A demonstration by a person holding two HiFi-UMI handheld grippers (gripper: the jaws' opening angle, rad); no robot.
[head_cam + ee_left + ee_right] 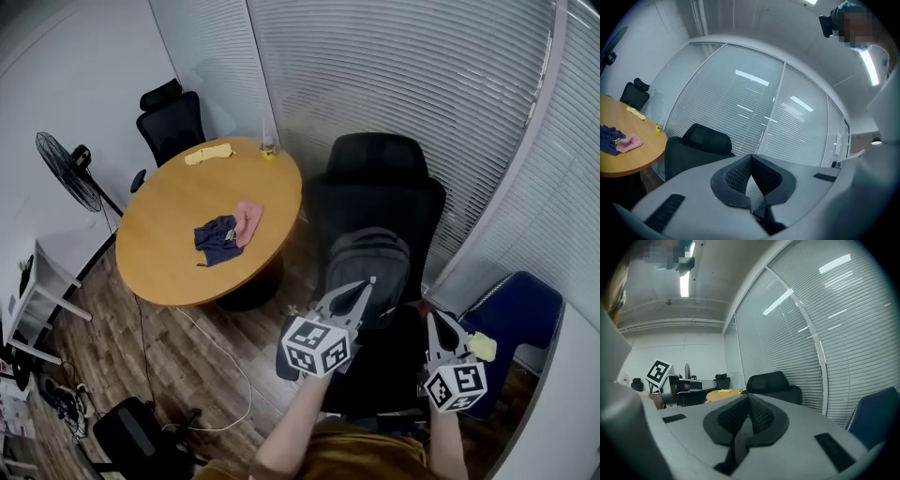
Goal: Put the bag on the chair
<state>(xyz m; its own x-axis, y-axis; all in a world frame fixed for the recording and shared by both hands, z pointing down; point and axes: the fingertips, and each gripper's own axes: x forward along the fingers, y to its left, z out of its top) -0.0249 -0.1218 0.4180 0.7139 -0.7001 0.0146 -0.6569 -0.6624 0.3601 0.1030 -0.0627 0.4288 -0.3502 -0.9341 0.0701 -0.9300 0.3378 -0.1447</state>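
Left tool (751, 158), right tool (748, 398): closed, empty.

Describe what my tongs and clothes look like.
The left tongs and right tongs are grey with black textured pads. Each carries a white cube with black square markers. The top is mustard.

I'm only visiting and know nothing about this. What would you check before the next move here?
1. The bag is on the chair, leaning against its backrest: ok.
2. The left hand-held gripper is shut with nothing between its jaws: ok.
3. The right hand-held gripper is shut with nothing between its jaws: ok.
4. The bag sits steady: cannot tell, its lower part is hidden behind both grippers.
5. The left hand-held gripper is clear of the bag: cannot tell from above.
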